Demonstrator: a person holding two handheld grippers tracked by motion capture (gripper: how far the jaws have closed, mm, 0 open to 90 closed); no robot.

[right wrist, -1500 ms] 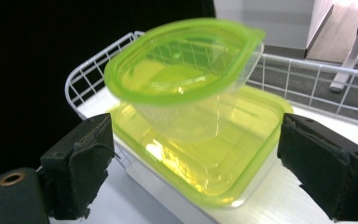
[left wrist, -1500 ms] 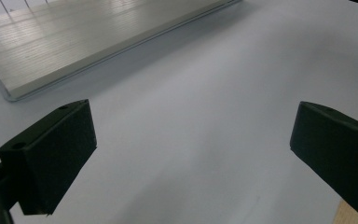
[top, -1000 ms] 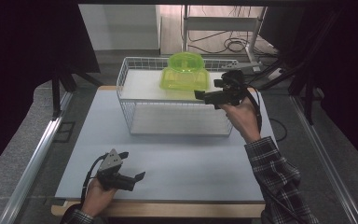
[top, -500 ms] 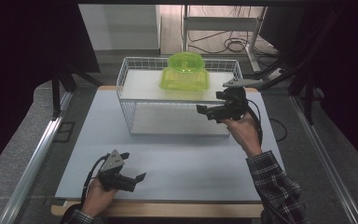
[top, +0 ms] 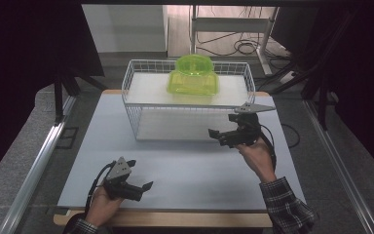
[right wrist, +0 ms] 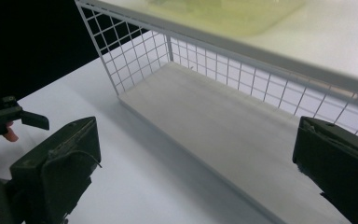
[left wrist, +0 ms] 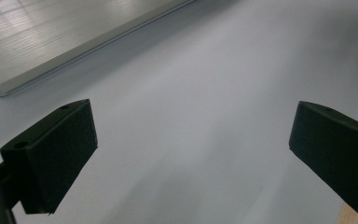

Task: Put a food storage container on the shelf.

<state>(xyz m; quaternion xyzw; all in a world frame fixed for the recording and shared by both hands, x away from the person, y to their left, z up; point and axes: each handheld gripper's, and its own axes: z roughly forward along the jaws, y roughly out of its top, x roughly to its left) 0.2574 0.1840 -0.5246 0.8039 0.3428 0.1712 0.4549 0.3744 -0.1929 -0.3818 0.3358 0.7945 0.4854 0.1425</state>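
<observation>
A translucent green container (top: pixel 193 75) sits on the top level of a white wire rack (top: pixel 135 121) at the back of the table. Its pale underside shows in the right gripper view (right wrist: pixel 223 14), above the rack's lower board (right wrist: pixel 223 126). My right gripper (top: pixel 223 126) hovers low in front of the rack's right half. It is open, its jaws have just been opening a little wider, and nothing is between them (right wrist: pixel 196 163). My left gripper (top: pixel 140 174) rests near the front left of the table, open and empty (left wrist: pixel 191 154).
The white tabletop (top: pixel 185 161) stretches between the two grippers. Its wooden front edge (top: pixel 185 218) lies close to my left hand. A metal rail (top: pixel 34 170) runs along the left side. Cables (top: pixel 243 46) lie on the floor behind the rack.
My right gripper has come down and toward the person, from beside the green container at the rack's top to low in front of the rack. The left gripper has not moved.
</observation>
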